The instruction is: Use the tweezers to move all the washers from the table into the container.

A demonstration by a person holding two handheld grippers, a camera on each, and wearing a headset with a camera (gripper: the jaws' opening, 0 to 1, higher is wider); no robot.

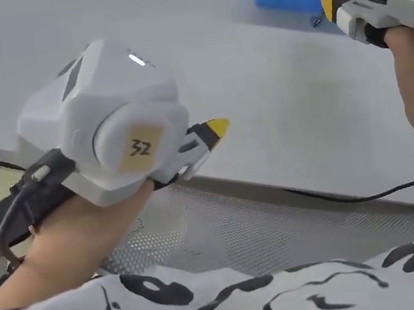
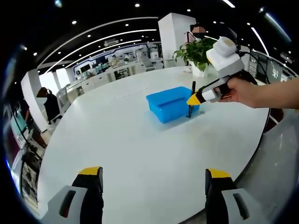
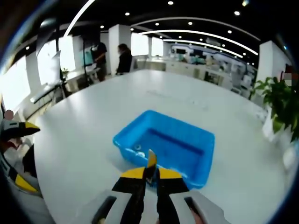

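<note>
White round table (image 3: 79, 135) stretches through a bright open office, and over its near edge the left gripper (image 2: 154, 179) holds its fingers wide apart with nothing between them; the right gripper (image 3: 150, 175) has its fingers pinched shut on the tweezers (image 3: 151, 161), whose tip pokes out ahead of them, while the blue container (image 3: 182, 154) sits on the table just beyond that tip, with a few small pale bits, perhaps washers (image 3: 138, 147), on its floor left of the fingertips
</note>
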